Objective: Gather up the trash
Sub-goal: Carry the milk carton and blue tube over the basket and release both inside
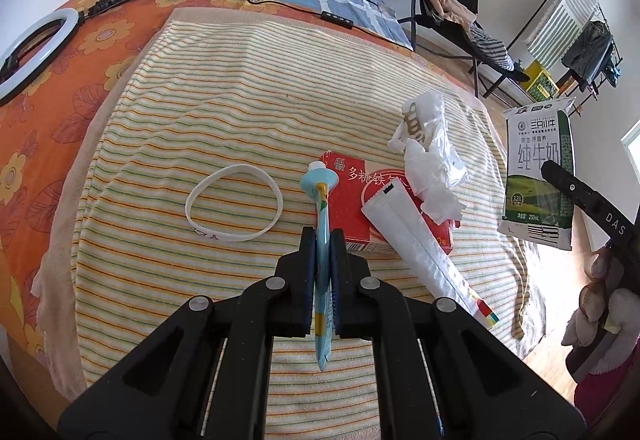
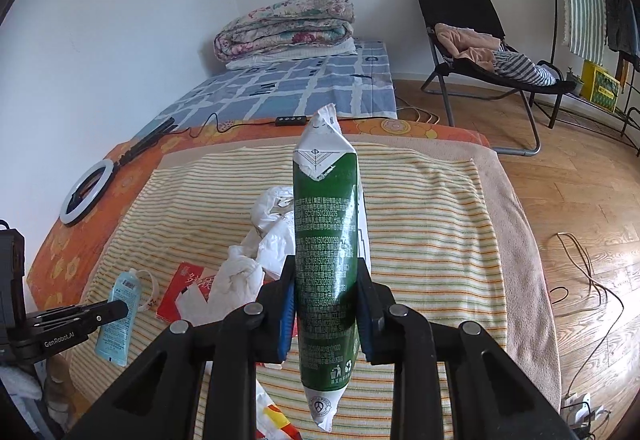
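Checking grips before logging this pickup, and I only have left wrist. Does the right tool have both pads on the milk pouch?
Observer: Yes. In the right wrist view, both blue pads of the right tool press the narrow sides of the milk pouch at about mid-body.
Operator: Pouch sealed?
Observer: Doesn't look so. Its top edge is ragged, as if torn open.
Operator: My tube is edge-on here. What's on its face?
Observer: The tube is flat and light blue, with a barcode near its upper end. The left tool pinches it.
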The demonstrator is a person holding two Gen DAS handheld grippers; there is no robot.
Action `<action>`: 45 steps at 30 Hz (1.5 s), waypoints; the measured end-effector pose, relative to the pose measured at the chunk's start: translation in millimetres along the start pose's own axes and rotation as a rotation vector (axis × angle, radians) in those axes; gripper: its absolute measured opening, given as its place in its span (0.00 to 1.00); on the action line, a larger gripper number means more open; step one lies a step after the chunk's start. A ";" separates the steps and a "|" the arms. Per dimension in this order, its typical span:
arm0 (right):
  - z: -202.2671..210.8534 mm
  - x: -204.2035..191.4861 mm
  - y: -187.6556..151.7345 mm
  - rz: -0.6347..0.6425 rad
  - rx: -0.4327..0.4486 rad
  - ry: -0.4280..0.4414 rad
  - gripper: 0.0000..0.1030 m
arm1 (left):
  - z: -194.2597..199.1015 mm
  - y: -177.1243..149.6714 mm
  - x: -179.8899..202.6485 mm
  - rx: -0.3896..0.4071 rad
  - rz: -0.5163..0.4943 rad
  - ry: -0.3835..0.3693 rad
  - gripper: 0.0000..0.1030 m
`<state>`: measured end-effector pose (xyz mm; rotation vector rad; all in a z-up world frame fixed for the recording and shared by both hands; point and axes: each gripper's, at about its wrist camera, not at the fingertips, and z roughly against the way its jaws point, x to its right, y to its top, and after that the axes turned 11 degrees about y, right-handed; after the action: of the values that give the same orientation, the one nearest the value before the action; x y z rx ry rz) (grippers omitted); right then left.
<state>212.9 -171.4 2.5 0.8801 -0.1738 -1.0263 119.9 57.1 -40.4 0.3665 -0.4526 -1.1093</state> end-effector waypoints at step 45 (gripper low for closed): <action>66.4 -108.3 -261.6 0.015 -0.422 0.330 0.25 | 53.3 -225.7 -0.2 -0.160 -0.192 -0.046 0.04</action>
<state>-54.8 -178.8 -110.9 0.6469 0.3052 -0.8466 -81.4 -36.6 -107.3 0.2477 -0.3712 -1.3341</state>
